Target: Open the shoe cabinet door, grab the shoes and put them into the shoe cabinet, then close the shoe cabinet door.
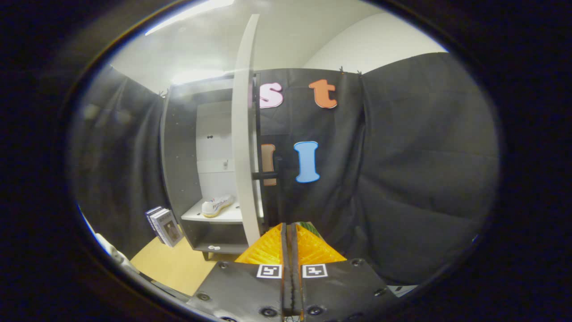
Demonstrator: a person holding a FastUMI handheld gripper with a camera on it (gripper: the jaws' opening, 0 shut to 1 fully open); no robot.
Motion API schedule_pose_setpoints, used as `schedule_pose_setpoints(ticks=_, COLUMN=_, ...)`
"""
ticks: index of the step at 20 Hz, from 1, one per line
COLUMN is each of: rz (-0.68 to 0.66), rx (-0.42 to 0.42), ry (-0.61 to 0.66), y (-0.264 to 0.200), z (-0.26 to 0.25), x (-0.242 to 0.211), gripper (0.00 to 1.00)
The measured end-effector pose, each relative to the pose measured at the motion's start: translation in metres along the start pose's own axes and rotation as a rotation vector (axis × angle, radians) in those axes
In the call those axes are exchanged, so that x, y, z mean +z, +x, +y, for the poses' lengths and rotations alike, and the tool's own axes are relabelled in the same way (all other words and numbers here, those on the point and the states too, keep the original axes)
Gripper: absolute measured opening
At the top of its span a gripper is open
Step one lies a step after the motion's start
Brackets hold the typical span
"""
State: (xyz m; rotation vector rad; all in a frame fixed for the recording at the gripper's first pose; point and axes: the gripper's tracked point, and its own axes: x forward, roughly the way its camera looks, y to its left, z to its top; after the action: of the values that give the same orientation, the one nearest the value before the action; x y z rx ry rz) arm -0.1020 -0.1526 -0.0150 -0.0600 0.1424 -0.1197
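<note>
The shoe cabinet (178, 170) stands ahead and left of my fingers, its white door (243, 134) swung open and seen edge-on, with a dark handle (267, 175) sticking out to the right. A white shoe (216, 205) lies on the cabinet's white shelf (223, 218), toe toward the door. My gripper (290, 227) is shut, its fingers pressed together with nothing between them, a little right of the door's lower edge and apart from it.
A small white object (214, 247) lies on the cabinet's bottom shelf. A few books (164, 226) lean against the cabinet's left side on the light wooden floor (176, 266). Black cloth hangs close behind and to the right.
</note>
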Motion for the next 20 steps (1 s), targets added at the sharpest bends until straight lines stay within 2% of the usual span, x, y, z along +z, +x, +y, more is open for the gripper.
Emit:
schedule_pose_setpoints(ticks=4, rz=-0.019, rx=-0.040, ry=-0.003, y=-0.035, z=0.042, x=0.001, gripper=0.02)
schedule_pose_setpoints(ticks=7, rz=-0.030, rx=0.006, ry=0.026, y=-0.033, z=0.097, x=-0.006, gripper=0.02)
schedule_pose_setpoints(ticks=10, rz=-0.006, rx=0.058, ry=0.012, y=-0.012, z=0.156, x=-0.034, gripper=0.02)
schedule_pose_setpoints(ticks=11, rz=0.011, rx=0.076, ry=0.001, y=-0.007, z=0.176, x=-0.048, gripper=0.16)
schedule_pose_setpoints(ticks=12, rz=0.036, rx=0.096, ry=-0.010, y=-0.002, z=0.196, x=-0.064, gripper=0.19)
schedule_pose_setpoints(ticks=14, rz=0.099, rx=0.147, ry=-0.031, y=0.008, z=0.235, x=-0.097, gripper=0.19)
schedule_pose_setpoints(ticks=17, rz=0.166, rx=0.189, ry=-0.036, y=0.029, z=0.278, x=-0.144, gripper=0.30)
schedule_pose_setpoints(ticks=18, rz=0.187, rx=0.195, ry=-0.027, y=0.034, z=0.290, x=-0.161, gripper=0.30)
schedule_pose_setpoints(ticks=20, rz=0.245, rx=0.193, ry=-0.001, y=0.044, z=0.304, x=-0.200, gripper=0.38)
